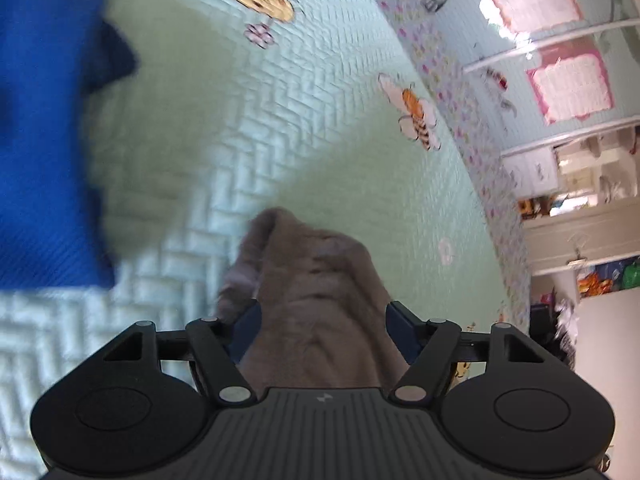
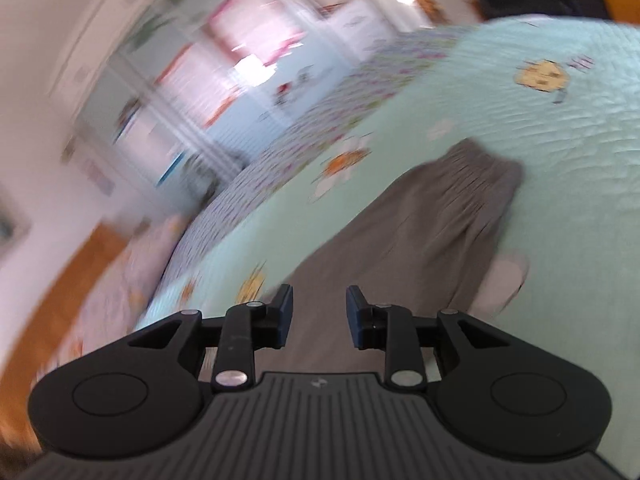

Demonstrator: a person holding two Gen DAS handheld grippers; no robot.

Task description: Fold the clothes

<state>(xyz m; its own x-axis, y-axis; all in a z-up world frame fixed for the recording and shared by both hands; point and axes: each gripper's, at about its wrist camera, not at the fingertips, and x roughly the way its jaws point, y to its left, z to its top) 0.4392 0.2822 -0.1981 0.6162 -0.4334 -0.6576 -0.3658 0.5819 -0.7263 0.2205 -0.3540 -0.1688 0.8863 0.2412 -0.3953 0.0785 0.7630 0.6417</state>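
Note:
A grey garment [image 1: 316,300] lies bunched between the fingers of my left gripper [image 1: 322,320], whose jaws stand wide apart around the cloth. In the right wrist view the same grey garment [image 2: 432,224] stretches away over the pale green quilt [image 2: 560,152]. My right gripper [image 2: 319,314] is open just above its near end, with cloth showing between the fingers. A blue garment [image 1: 44,140] lies on the quilt at the left of the left wrist view. Both views are motion-blurred.
The quilt [image 1: 280,120] has bee and flower prints and a floral border [image 1: 472,128] at its edge. Beyond the edge are white shelves [image 1: 560,60] with pink-framed papers, and a wooden floor [image 2: 60,280].

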